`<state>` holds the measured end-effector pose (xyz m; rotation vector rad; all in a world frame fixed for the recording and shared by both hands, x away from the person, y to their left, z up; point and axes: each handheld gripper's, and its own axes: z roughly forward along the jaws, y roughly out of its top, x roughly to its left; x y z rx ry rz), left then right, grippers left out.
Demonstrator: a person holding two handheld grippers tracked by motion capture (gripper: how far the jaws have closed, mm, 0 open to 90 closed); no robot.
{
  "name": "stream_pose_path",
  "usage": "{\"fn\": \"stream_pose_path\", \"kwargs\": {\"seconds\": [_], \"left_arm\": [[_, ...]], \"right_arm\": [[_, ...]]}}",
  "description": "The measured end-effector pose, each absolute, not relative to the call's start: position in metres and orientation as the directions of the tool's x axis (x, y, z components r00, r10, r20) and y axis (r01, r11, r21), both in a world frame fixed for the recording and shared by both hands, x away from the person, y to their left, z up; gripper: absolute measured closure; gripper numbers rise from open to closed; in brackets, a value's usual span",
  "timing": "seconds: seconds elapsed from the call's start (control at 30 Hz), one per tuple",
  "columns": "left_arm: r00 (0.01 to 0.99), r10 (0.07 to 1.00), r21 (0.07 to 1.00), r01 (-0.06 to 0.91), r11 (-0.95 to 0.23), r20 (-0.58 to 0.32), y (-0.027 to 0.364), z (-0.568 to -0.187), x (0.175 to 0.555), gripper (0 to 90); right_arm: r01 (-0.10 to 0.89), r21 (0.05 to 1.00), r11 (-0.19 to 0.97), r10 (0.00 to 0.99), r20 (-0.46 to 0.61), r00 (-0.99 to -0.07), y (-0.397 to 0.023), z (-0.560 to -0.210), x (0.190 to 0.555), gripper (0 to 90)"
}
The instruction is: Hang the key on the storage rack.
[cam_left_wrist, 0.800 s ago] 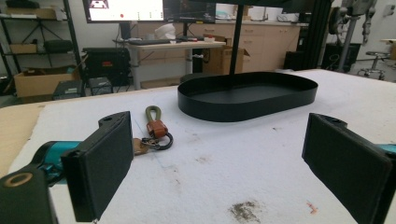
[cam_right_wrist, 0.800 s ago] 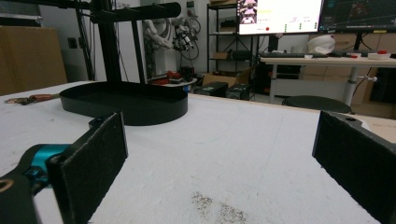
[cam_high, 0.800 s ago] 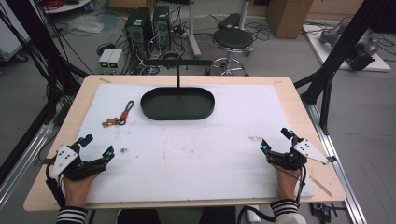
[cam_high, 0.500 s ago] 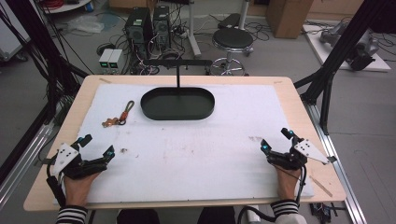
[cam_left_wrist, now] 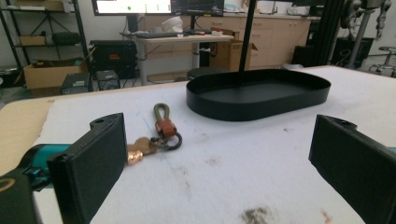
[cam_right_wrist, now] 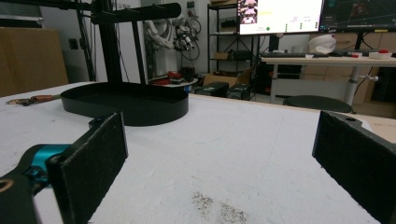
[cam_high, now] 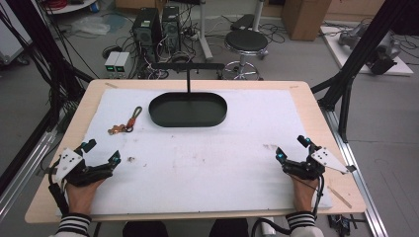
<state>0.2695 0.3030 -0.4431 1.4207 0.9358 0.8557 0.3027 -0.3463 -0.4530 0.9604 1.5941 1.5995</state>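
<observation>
A black oval tray (cam_high: 188,109) stands at the far middle of the white mat (cam_high: 207,158), with a T-shaped stand (cam_high: 188,69) rising at its far rim. A keychain (cam_high: 124,123) with an olive loop, brown leather piece and copper-coloured part lies left of the tray; it lies ahead of the left gripper's jaws as the keychain (cam_left_wrist: 154,135). My left gripper (cam_high: 101,151) rests at the near left, open and holding nothing. My right gripper (cam_high: 291,148) rests at the near right, open with nothing between its jaws. The tray (cam_right_wrist: 126,102) lies ahead to its left.
Dark smudges (cam_high: 131,159) mark the mat near the left gripper. The wooden table edge (cam_high: 316,103) frames the mat. Beyond the table stand a stool (cam_high: 245,42), computer towers (cam_high: 158,24) and black frame posts (cam_high: 356,59).
</observation>
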Motion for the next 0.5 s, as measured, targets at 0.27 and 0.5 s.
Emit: {"fn": "stream_pose_path", "kwargs": {"seconds": [0.27,0.5], "left_arm": [[0.415,0.909,0.996,0.054,-0.065,0.037,0.300,-0.404,0.290,5.0],[0.438,0.897,0.987,0.100,-0.123,0.068,0.305,-0.373,0.314,5.0]], "right_arm": [[0.038,0.999,-0.026,0.865,0.041,-0.501,-0.346,-0.453,0.303,2.2],[0.037,0.999,-0.025,0.865,0.040,-0.501,-0.346,-0.453,0.303,2.2]]}}
